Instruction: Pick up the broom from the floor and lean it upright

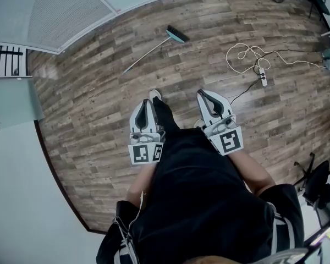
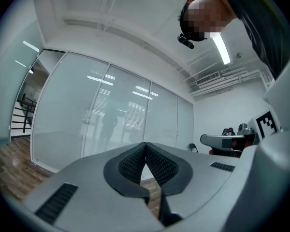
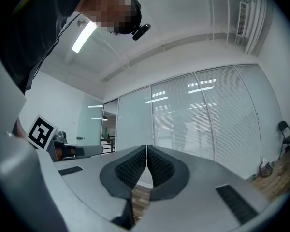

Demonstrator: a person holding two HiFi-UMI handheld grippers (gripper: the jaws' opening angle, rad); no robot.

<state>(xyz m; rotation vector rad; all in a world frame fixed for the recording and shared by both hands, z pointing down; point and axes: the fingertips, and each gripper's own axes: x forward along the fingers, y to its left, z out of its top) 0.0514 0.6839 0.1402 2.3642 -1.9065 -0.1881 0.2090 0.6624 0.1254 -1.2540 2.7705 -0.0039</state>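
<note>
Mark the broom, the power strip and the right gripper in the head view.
broom (image 1: 148,53): head view, middle of its handle, lying on the floor.
power strip (image 1: 262,79): head view, middle of its white body.
right gripper (image 1: 201,93): head view, at its closed fingertips.

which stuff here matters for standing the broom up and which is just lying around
For the job: broom, flat on the floor; left gripper and right gripper, both shut and empty.
Lying about: white cable, power strip, black chair at the right edge.
</note>
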